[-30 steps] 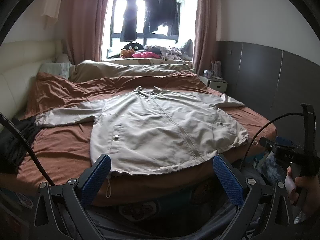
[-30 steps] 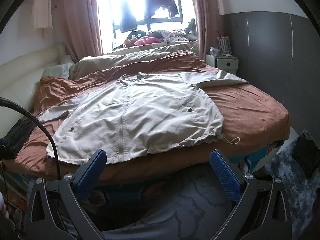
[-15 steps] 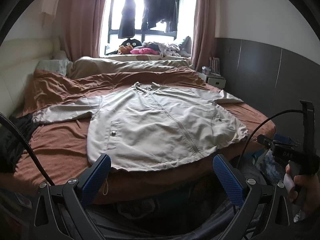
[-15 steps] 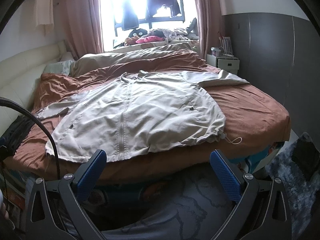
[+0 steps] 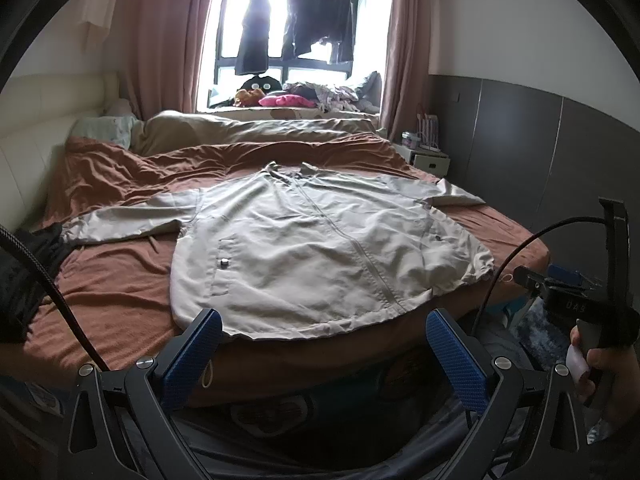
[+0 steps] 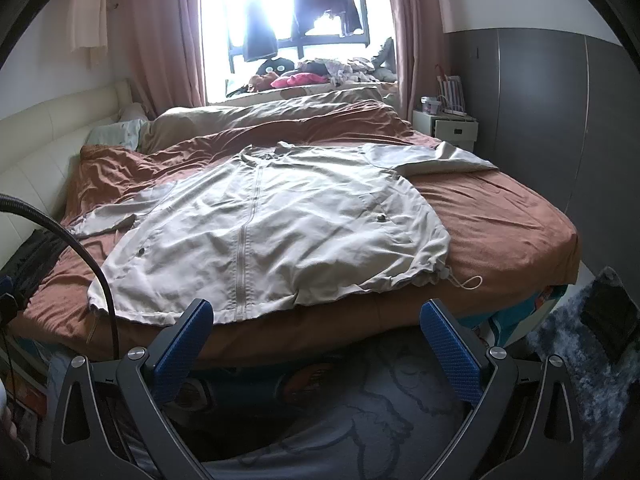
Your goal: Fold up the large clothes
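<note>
- We see a beige jacket [image 5: 320, 248] spread flat, front up and zipped, on the rust-brown bed cover [image 5: 120, 292], its hem near the bed's near edge and both sleeves stretched out sideways.
- Our left gripper [image 5: 323, 354] hovers short of the hem, blue pads [image 5: 192, 354] spread wide with nothing between them.
- Our right gripper [image 6: 316, 346] hangs likewise in front of the bed, jaws wide apart and empty; a hand [image 5: 600, 364] grasps its handle at the left view's right edge.
- A drawstring [image 6: 466, 282] trails from the hem's right corner onto the cover.
- A dark garment [image 5: 24, 268] lies by the left sleeve's cuff.
- A black cable [image 6: 80, 248] arcs across the right view's left side.
- Beyond the bed, clothes hang in the window [image 5: 288, 36], and a white nightstand [image 6: 448, 128] stands on the right.
</note>
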`<state>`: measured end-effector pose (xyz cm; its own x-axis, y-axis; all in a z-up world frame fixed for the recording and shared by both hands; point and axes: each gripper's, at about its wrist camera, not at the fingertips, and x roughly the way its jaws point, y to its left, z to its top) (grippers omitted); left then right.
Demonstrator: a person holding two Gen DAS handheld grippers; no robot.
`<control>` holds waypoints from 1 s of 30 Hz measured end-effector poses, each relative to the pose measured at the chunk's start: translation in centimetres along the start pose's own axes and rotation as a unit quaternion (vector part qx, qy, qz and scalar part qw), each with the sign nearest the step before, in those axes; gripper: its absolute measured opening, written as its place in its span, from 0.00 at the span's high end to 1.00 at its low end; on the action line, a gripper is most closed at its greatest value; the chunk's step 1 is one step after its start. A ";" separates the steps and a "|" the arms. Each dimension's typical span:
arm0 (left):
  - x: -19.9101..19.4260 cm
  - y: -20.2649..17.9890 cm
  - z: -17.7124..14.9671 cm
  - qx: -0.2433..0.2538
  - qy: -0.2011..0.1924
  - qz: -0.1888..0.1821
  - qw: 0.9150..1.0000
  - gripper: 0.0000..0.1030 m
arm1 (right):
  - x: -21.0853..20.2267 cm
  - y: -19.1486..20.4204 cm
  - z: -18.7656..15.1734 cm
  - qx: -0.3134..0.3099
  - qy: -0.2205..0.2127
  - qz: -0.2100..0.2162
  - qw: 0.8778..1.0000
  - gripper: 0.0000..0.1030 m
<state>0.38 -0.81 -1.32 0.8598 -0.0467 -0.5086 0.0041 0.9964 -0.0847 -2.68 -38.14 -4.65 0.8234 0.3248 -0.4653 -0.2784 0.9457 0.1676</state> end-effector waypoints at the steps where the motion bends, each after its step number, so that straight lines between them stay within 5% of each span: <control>1: 0.0 0.0 -0.1 0.000 0.000 0.001 1.000 0.00 | 0.0 0.0 0.0 0.000 0.000 0.000 1.000 0.00; 30: -0.2 1.4 -0.3 -0.030 -0.004 -0.006 1.000 0.00 | 0.4 0.7 0.1 -0.015 -0.011 -0.006 1.000 0.00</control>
<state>0.08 0.61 -1.61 0.8641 -0.0587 -0.4999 -0.0155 0.9896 -0.1430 -2.46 -37.34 -4.60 0.8375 0.3130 -0.4479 -0.2824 0.9497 0.1355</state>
